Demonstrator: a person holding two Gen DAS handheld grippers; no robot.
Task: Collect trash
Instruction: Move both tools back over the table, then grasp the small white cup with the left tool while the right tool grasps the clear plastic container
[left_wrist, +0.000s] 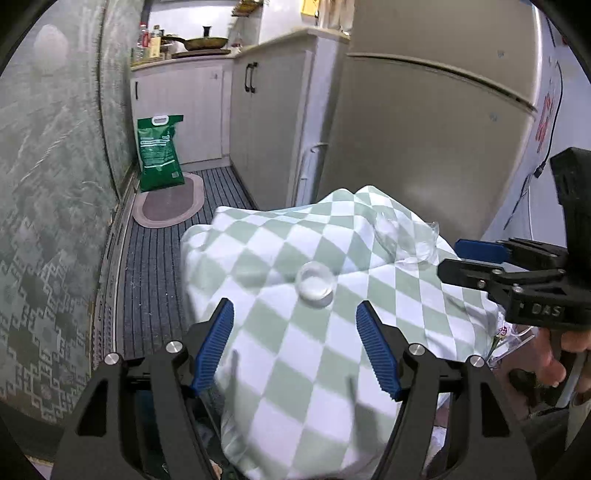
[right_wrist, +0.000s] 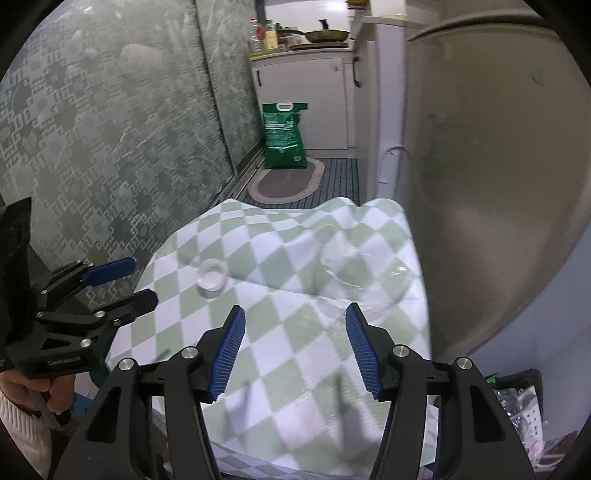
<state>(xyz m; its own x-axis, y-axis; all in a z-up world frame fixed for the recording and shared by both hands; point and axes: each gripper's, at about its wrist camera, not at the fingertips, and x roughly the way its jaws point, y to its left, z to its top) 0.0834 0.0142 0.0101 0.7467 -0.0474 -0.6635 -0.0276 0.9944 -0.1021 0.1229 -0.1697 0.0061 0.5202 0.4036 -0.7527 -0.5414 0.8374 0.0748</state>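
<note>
A small clear plastic cup (left_wrist: 316, 283) sits on the green-and-white checked cloth (left_wrist: 295, 369), just beyond the left gripper (left_wrist: 295, 314) and slightly right of its midline. To its right and a little farther off lies a crumpled clear plastic container (left_wrist: 410, 240), so transparent that its outline is hard to trace; from the right wrist view it lies just past the right gripper (right_wrist: 295, 317), toward the right.

Both grippers tilt downward over the cloth with jaws spread apart and nothing between the blue pads. Each appears side-on in the other's view, the right one at the right edge and the left one at the left edge, each held by a hand (right_wrist: 33, 391) partly cut off by the frame.

Motion blur softens the cloth. What the cloth covers is hidden. Near right, packaging (right_wrist: 521, 406) shows only partly. Far off stand a green bag (left_wrist: 159, 151), an oval mat (left_wrist: 170, 203) and a refrigerator (left_wrist: 424, 147).
</note>
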